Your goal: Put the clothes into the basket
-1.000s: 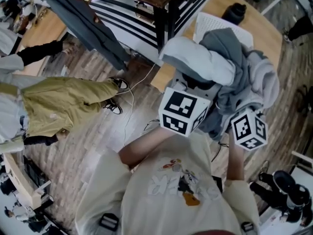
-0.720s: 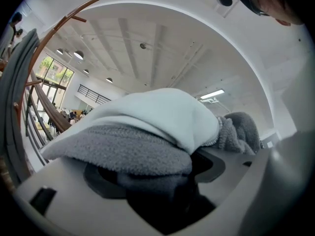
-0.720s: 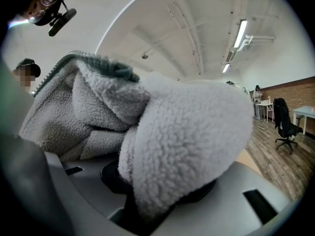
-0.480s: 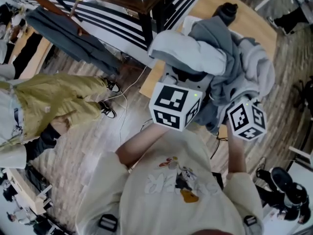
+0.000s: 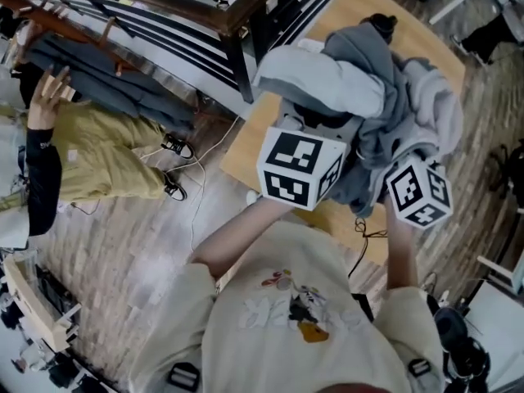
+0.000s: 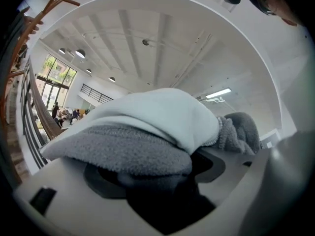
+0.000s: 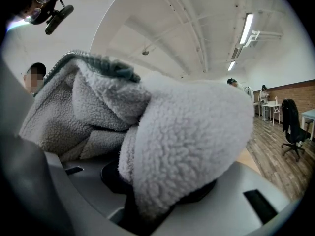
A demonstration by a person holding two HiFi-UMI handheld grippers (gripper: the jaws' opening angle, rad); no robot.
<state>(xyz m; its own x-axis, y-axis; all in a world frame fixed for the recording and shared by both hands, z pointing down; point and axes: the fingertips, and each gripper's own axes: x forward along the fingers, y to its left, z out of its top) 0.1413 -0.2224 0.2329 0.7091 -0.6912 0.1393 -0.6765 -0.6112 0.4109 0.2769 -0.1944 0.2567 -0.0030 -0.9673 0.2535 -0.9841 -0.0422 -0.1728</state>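
While the clothes [image 5: 385,97] sit bunched ahead of both hands, no basket shows.
Left claw [image 6: 162,181] and right claw [image 7: 147,191] each clamp fleece, above the surface [image 5: 246,154].

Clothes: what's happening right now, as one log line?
left gripper: shut on clothes | right gripper: shut on clothes | clothes: grey bundle held over wooden table

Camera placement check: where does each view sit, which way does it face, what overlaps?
Head view: on the person's head, facing steeply down at clothes held by left gripper and right gripper; forearms and shirt show.
Left gripper view: on that gripper, along its jaws, shut on clothes; ceiling behind.
Right gripper view: likewise, jaws shut on clothes; floor at right.
Shared: all three see the clothes.
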